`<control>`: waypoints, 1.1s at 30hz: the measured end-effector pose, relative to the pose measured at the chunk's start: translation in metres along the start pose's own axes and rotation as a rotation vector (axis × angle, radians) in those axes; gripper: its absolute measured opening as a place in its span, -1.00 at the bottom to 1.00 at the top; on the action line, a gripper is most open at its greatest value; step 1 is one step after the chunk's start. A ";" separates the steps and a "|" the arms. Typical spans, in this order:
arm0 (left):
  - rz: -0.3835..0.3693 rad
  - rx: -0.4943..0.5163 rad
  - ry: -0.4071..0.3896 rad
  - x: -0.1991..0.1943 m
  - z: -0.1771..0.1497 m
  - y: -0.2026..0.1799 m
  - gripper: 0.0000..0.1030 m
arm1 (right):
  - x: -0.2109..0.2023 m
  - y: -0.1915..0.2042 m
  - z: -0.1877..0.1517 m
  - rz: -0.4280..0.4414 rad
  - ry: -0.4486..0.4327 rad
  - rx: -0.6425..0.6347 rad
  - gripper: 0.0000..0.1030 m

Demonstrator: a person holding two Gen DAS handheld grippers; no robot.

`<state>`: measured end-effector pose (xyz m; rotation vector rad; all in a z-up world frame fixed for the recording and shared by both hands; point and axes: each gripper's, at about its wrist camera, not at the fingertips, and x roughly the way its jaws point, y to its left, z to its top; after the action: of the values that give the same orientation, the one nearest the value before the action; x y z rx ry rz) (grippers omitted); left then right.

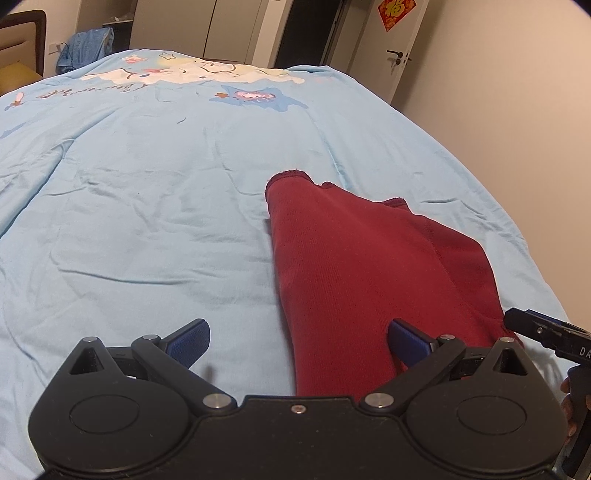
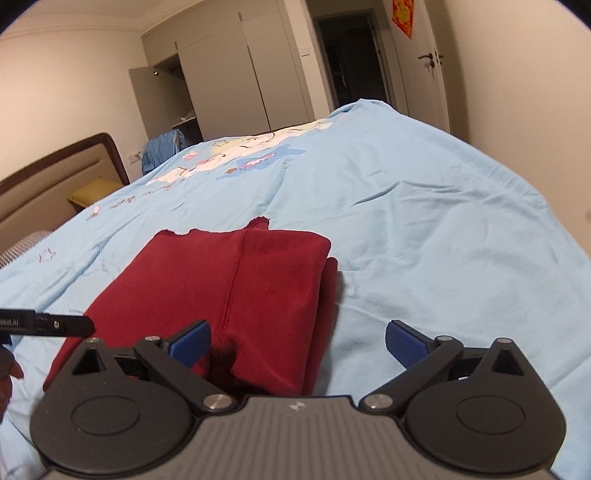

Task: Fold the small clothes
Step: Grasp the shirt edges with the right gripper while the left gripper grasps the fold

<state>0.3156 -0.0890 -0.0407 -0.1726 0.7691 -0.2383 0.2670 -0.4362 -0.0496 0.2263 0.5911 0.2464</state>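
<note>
Starting with the left wrist view, the left gripper [image 1: 298, 345] fills the bottom of the frame, its blue ribbed pads [image 1: 192, 341] spread wide with nothing clamped; the dark red knit garment [image 1: 354, 266] lies folded at centre right on a wrinkled light-blue bedsheet [image 1: 147, 206] printed with cartoon figures and script too skewed to read; a red diamond paper with a gold character [image 1: 396, 13] hangs on the door at upper right; the other tool pokes in at the right edge, showing the letters "DA".

Turning to the right wrist view, the right gripper [image 2: 297, 345] stands fully apart, holding nothing; the garment [image 2: 229, 291], a thick ribbed stack with a raised seam, sits at lower centre, its near edge under the left pad; at far left a black bar reads "AI"; an open wardrobe [image 2: 166, 96] at upper left shows a shelf holding something pale.
</note>
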 end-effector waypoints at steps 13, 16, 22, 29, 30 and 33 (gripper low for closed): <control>-0.106 -0.051 0.060 0.029 0.010 0.015 0.90 | 0.042 -0.016 -0.007 0.011 0.013 0.215 0.29; -0.154 -0.076 0.070 0.031 0.011 0.018 0.71 | 0.044 -0.017 -0.010 0.018 0.015 0.225 0.15; -0.219 -0.114 0.090 0.032 0.013 0.015 0.15 | 0.045 -0.013 -0.011 0.021 0.006 0.213 -0.21; -0.191 -0.061 0.053 0.021 0.019 0.000 -0.40 | 0.036 0.007 -0.007 0.004 -0.019 0.117 -0.68; -0.182 -0.046 0.043 0.017 0.020 -0.003 -0.43 | 0.033 0.009 -0.005 0.003 -0.029 0.111 -0.69; -0.154 0.001 0.008 0.006 0.027 -0.011 -0.48 | 0.024 0.015 0.000 0.008 -0.065 0.107 -0.71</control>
<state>0.3369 -0.0992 -0.0228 -0.2305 0.7649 -0.3859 0.2838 -0.4149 -0.0581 0.3385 0.5395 0.2143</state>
